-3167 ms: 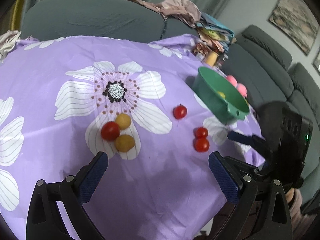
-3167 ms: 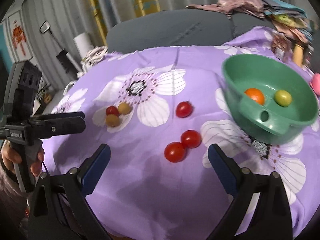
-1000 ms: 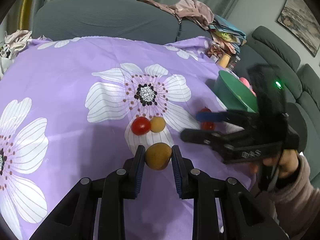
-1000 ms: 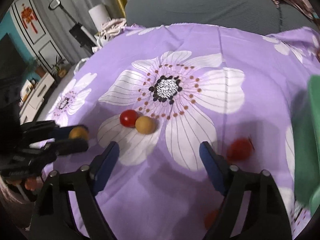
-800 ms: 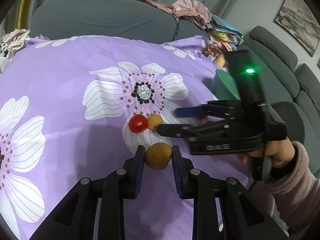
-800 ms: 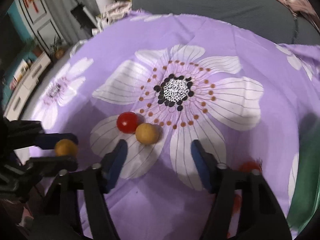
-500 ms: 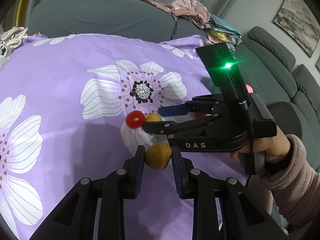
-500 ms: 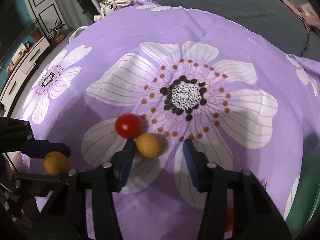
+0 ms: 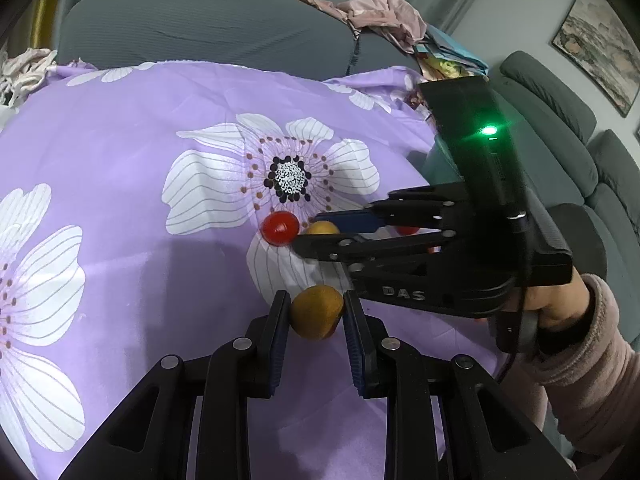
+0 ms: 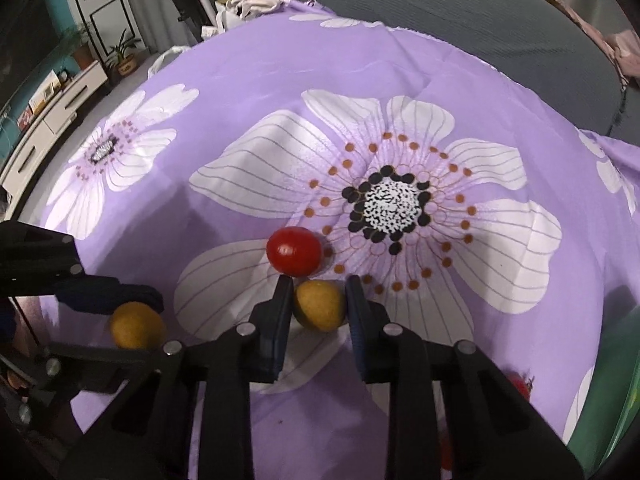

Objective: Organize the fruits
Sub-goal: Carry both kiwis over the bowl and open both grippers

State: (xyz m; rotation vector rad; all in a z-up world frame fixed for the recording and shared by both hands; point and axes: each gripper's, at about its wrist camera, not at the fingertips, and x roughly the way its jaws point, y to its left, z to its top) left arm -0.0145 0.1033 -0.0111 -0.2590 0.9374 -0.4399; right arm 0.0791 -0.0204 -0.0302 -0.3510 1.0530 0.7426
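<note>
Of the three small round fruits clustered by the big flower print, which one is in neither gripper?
The red tomato. It sits free on the cloth, while the left gripper and right gripper each clamp one yellow fruit.

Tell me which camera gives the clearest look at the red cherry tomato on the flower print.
The right wrist view: the red cherry tomato sits large and unobstructed just beyond the right gripper, which is shut on a yellow fruit. In the left wrist view it appears smaller and farther off, beside that gripper's finger.
</note>
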